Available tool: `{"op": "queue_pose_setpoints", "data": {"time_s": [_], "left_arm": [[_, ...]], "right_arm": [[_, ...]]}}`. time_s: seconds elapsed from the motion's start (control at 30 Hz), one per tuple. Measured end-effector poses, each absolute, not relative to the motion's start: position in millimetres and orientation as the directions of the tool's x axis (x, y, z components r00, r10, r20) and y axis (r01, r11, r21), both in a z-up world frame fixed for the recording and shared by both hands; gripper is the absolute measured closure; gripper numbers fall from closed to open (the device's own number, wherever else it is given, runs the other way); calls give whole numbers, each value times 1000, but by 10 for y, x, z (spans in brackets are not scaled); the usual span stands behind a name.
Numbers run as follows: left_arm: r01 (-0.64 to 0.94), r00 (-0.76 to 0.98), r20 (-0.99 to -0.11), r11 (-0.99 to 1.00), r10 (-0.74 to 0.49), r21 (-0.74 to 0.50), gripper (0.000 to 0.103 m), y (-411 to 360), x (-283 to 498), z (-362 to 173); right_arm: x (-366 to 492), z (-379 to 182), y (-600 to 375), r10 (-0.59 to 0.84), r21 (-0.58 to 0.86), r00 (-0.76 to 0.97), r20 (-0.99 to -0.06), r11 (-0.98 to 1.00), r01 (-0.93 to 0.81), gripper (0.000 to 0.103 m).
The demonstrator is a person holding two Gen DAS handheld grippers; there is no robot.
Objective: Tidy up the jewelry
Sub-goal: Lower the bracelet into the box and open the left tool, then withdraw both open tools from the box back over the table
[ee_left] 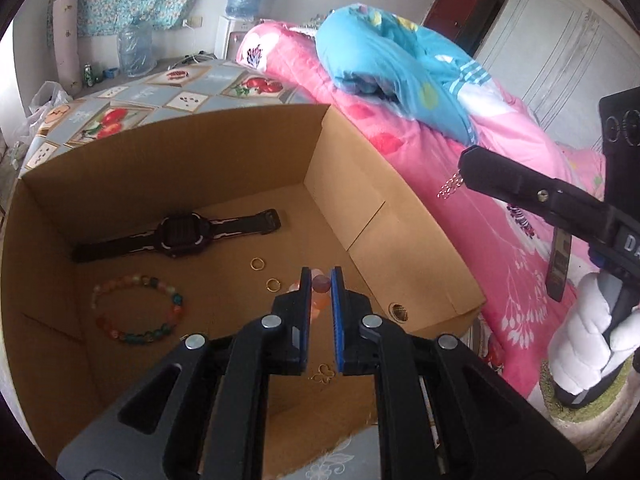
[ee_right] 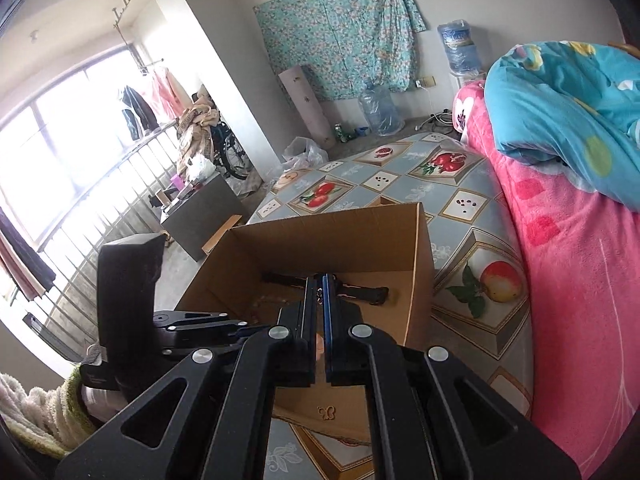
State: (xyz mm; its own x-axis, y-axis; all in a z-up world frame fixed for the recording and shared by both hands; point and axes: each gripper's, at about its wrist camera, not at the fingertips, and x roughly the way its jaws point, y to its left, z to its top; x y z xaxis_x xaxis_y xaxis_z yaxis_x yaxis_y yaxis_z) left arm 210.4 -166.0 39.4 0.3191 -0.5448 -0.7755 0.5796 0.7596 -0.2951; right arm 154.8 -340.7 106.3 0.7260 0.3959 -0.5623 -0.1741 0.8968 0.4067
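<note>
Cardboard box (ee_left: 360, 216): left hand-held gripper (ee_left: 320, 276) clamps bead bracelet (ee_left: 321, 285); right hand-held gripper (ee_right: 319, 280) pinches chain (ee_left: 450, 189); lettering unreadable.

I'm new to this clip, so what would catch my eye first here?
The open cardboard box on the bed, holding a black watch at the back and a colourful bead bracelet at its left. The left gripper grips a pink-orange bead bracelet above the box floor, beside bright pink bedding.

Bed with fruit-patterned sheet (ee_right: 472, 208) as the carrying surface. Directly on it: open cardboard box (ee_left: 360, 200) near the middle, pink blanket (ee_left: 500, 216) heaped along the box's 3 o'clock side, touching its wall. Blue quilt (ee_left: 400, 60) piled on the blanket at 1 o'clock.
</note>
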Motion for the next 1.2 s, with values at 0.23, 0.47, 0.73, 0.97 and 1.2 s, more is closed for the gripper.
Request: {"op": "queue_pose_setpoints", "data": {"time_s": [0.23, 0.47, 0.73, 0.97, 1.2], "left_arm": [[574, 287, -783, 754, -552, -320, 61, -1856, 2159, 215], [495, 431, -711, 804, -556, -329, 56, -1221, 2101, 570], [332, 644, -658, 917, -391, -221, 38, -127, 1814, 911], [224, 644, -688, 942, -334, -248, 37, 437, 1795, 794], [242, 611, -693, 924, -382, -296, 36, 398, 1809, 626]], "right_arm": [[1676, 920, -3518, 393, 423, 695, -602, 895, -140, 100], [2115, 857, -3201, 481, 436, 539, -691, 873, -219, 100], [2843, 406, -2552, 403, 344, 255, -879, 906, -245, 99], [2964, 289, -2457, 390, 346, 208, -897, 912, -220, 99], [2675, 718, -2645, 411, 366, 359, -838, 911, -189, 99]]}}
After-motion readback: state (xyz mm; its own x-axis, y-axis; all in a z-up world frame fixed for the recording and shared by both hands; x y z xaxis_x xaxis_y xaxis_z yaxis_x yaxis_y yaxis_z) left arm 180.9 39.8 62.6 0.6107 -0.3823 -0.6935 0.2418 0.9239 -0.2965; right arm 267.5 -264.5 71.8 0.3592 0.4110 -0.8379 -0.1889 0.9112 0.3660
